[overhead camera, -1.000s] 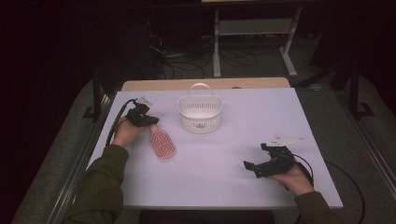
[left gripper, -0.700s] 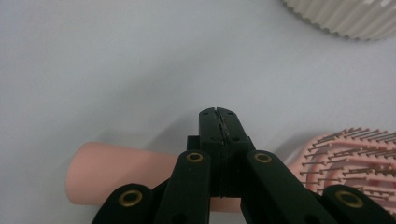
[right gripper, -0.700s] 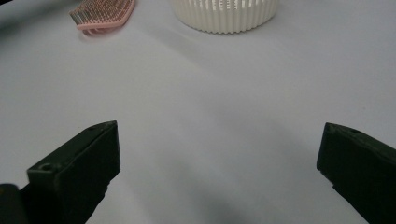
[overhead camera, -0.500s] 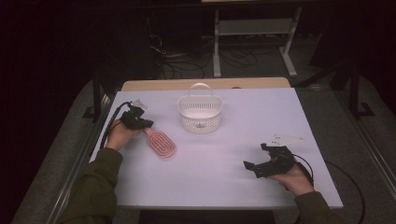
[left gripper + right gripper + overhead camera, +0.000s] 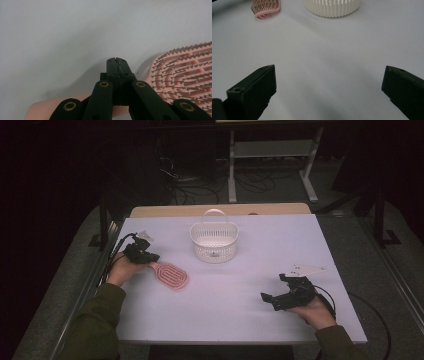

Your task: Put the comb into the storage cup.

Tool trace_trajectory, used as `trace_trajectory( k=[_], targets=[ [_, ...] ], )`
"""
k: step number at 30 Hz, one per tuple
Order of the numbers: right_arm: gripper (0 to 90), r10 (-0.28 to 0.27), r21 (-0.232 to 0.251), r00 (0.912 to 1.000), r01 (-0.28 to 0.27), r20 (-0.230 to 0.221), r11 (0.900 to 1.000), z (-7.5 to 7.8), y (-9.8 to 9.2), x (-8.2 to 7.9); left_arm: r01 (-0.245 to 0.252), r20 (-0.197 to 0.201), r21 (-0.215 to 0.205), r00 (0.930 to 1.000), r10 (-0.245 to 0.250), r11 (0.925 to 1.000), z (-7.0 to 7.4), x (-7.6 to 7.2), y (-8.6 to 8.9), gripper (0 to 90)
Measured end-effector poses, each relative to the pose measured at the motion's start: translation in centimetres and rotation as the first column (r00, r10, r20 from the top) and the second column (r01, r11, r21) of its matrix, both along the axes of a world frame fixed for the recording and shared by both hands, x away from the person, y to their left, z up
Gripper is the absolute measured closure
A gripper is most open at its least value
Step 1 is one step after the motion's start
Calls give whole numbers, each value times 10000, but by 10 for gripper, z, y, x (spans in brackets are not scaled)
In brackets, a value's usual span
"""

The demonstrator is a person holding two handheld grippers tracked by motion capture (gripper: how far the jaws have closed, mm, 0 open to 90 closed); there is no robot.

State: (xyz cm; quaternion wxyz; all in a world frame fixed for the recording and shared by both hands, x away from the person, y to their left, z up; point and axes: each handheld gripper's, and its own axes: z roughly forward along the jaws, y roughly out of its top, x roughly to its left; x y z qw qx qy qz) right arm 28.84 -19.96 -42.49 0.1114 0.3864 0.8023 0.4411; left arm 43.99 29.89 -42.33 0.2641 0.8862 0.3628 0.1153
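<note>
A pink paddle hairbrush (image 5: 171, 275) lies bristles-up on the white table (image 5: 240, 320), left of centre, its handle pointing at my left hand. My left gripper (image 5: 154, 258) sits at the handle end with its jaws shut. In the left gripper view the closed jaw tips (image 5: 117, 60) meet with nothing between them; the brush's handle passes under them and its bristled head (image 5: 185, 75) lies to the right. My right gripper (image 5: 272, 287) rests near the table's front right, open and empty, with its jaws (image 5: 329, 82) wide apart over bare table. The hairbrush (image 5: 265, 7) lies far ahead of it.
A white slatted basket (image 5: 214, 242) with a raised handle stands at the table's back centre, also seen from the right gripper as the basket (image 5: 332, 7). A wooden strip (image 5: 220, 210) borders the far edge. A metal rack (image 5: 270, 165) and floor cables lie beyond the table.
My left hand has drawn to the left toward the table's edge, jaws still shut. The hairbrush now lies more slanted, handle toward that gripper. The right hand has stayed put.
</note>
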Motion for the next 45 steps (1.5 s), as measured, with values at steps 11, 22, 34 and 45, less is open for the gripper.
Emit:
trace_trajectory(
  k=[11,22,34,45],
  targets=[
    [0,-22,21,10000,22,2,10000,0,0,0,-173,-65,113,9998,174,9998,0,-10,14,900],
    [0,-3,-12,10000,3,3,10000,0,0,0,-350,-205,124,9992,352,9993,-3,-18,28,900],
    [0,51,-27,10000,-51,18,10000,0,1,-1,-402,-349,169,9986,408,9990,-4,-33,37,900],
    [0,8,-37,10000,-8,-41,10000,-1,3,0,-160,-208,147,9997,163,9998,-5,-48,40,900]
  ],
)
